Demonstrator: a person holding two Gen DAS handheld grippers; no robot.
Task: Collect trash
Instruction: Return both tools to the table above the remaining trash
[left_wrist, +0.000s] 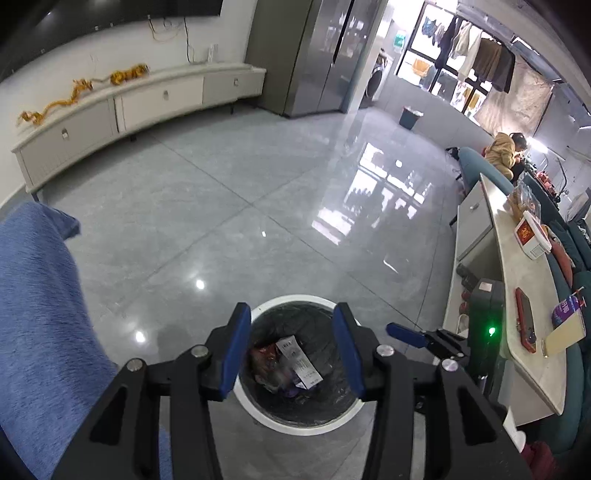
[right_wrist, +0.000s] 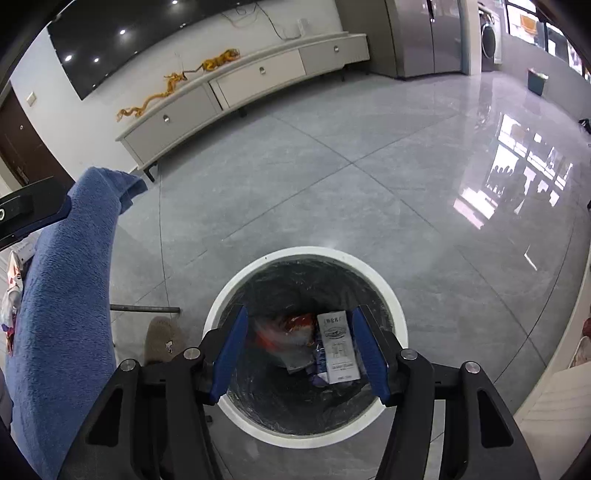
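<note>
A round white-rimmed trash bin (left_wrist: 295, 424) lined with a dark bag stands on the floor below both grippers; it also shows in the right wrist view (right_wrist: 400, 321). Inside lie a white printed carton (right_wrist: 338, 345), an orange-red wrapper (right_wrist: 295, 330) and a white receipt-like paper (left_wrist: 301, 360). My left gripper (left_wrist: 291, 325) is open and empty above the bin. My right gripper (right_wrist: 300, 328) is open and empty above the bin; one of its blue fingertips (left_wrist: 404, 332) shows at the right in the left wrist view.
A blue fleece sleeve (left_wrist: 40, 314) fills the left side. A light table (left_wrist: 524, 314) at the right carries a red phone (left_wrist: 524, 319), a red-and-white box (left_wrist: 530, 234) and a booklet. A slipper (right_wrist: 162, 338) and a metal rod lie left of the bin. A white TV cabinet (right_wrist: 236, 85) lines the far wall.
</note>
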